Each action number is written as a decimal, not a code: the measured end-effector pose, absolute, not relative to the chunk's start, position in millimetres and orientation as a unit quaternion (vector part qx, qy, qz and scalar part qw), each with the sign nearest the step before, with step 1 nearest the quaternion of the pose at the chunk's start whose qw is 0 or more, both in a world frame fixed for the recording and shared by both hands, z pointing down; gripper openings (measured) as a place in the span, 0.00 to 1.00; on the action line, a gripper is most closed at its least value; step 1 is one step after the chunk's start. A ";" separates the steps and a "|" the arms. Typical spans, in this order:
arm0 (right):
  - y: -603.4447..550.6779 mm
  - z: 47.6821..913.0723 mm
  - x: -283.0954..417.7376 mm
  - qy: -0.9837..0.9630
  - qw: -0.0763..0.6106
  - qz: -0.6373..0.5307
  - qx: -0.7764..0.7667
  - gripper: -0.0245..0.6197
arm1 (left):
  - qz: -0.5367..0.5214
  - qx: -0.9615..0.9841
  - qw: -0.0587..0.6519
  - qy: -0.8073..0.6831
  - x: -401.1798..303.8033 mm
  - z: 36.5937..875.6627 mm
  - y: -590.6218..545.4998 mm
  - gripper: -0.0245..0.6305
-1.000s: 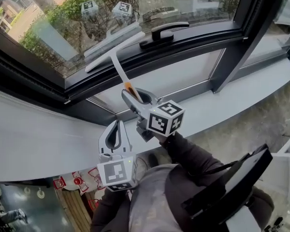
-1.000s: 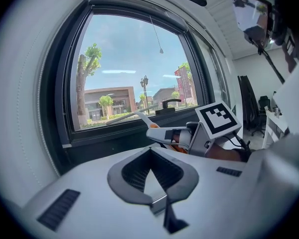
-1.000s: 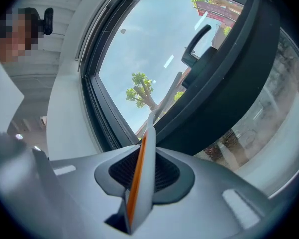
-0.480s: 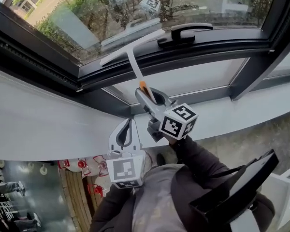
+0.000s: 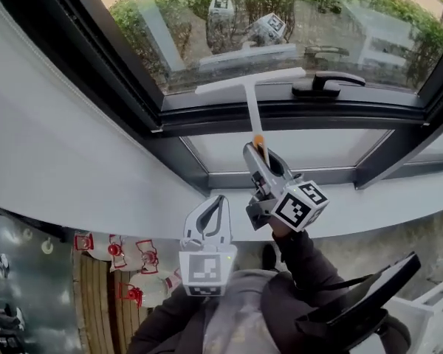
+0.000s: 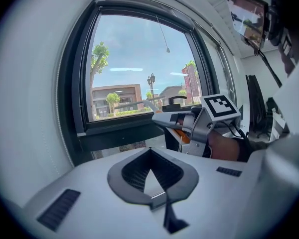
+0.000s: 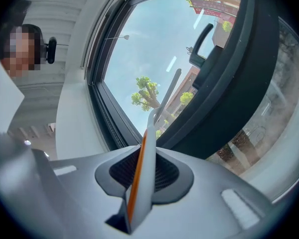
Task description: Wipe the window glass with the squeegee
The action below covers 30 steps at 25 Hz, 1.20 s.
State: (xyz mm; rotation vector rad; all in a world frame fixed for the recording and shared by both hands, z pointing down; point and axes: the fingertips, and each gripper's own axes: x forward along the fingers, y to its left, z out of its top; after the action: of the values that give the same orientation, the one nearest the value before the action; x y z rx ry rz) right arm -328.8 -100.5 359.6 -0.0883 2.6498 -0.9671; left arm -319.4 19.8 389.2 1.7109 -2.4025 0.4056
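squeegee (image 5: 249,81): blade at the bottom edge of the window glass (image 5: 317,13), just above the bottom frame rail (image 5: 207,113). Looks pressed to the pane, but contact can't be confirmed.
blade axis: runs left-right along the rail, left end slightly lower in the head view.
handle axis: square to the blade, running straight back from the glass into the right tongs (image 7: 140,166).
right tongs: clamped on the tail of the handle, with the white grip and its orange stripe pinched between the pads. Blade is dead ahead of the tongs, so any stroke follows the wrist directly.
left tongs (image 6: 150,158): closed, nothing between them. They hang back over the sill (image 5: 399,198), low and to the left of the right tongs, well apart from the squeegee.
nearer hand: right, and it already has the tool. Left isn't needed.
obstacle: window handle (image 5: 327,84) sits just beside the blade's right end on the same rail.
step (judgement): blade is at the bottom of the pane, so this is either the end of a downstroke or the start of a pass.
next move (judgement): keep the blade parallel to the rail and travel along the handle axis, up the glass. Sliding right risks clipping the window handle.
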 end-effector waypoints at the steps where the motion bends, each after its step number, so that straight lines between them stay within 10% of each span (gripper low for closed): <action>1: -97.7 351.8 -331.0 0.928 0.166 -0.333 -0.035 0.12 | 0.129 0.574 0.079 -0.805 -324.4 387.8 26.7 0.04; 30: -50.9 23.9 -436.9 0.932 0.301 -0.186 0.082 0.12 | 0.113 0.592 0.115 -0.790 -359.7 354.8 47.3 0.04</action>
State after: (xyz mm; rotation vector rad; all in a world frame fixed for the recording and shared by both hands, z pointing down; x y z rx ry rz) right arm -436.9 -50.9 23.9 0.2184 2.4730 -0.4929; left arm -359.7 47.3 354.8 1.7356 -2.3149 0.3301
